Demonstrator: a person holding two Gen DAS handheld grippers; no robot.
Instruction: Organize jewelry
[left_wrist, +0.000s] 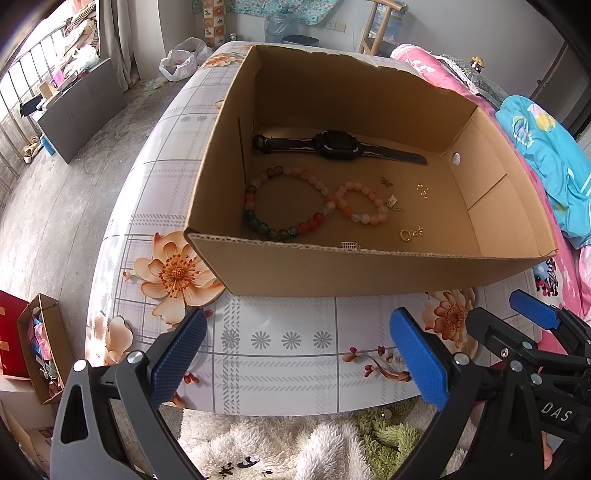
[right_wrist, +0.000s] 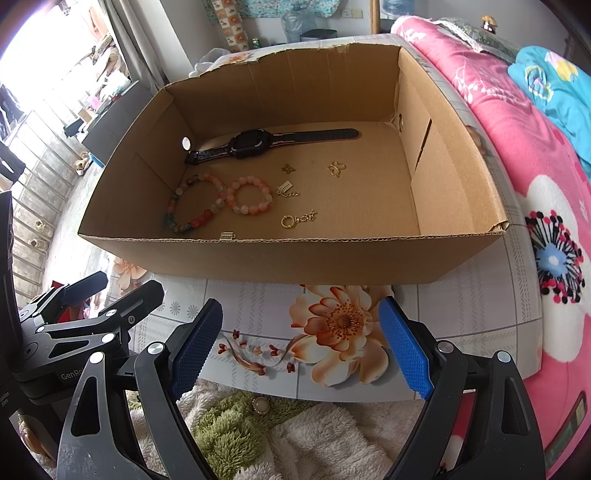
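Note:
An open cardboard box (left_wrist: 332, 269) (right_wrist: 280, 258) stands on the floral table. Inside lie a black watch (left_wrist: 334, 146) (right_wrist: 255, 142), a large multicolour bead bracelet (left_wrist: 284, 225) (right_wrist: 192, 221), a smaller pink bead bracelet (left_wrist: 369, 218) (right_wrist: 249, 210), and several small gold pieces, such as a ring clasp (left_wrist: 406, 235) (right_wrist: 288, 221) and a butterfly charm (right_wrist: 337, 168). My left gripper (left_wrist: 299, 358) is open and empty, in front of the box. My right gripper (right_wrist: 301, 343) is open and empty, also in front of the box; it also shows in the left wrist view (left_wrist: 535, 314).
The table (left_wrist: 280, 369) has a flowered plastic cover. A pink flowered quilt (right_wrist: 517, 155) and a blue blanket (left_wrist: 546, 162) lie to the right. A fluffy white and green fabric (right_wrist: 258, 435) lies below the near table edge. Small boxes (left_wrist: 40, 347) stand on the floor at left.

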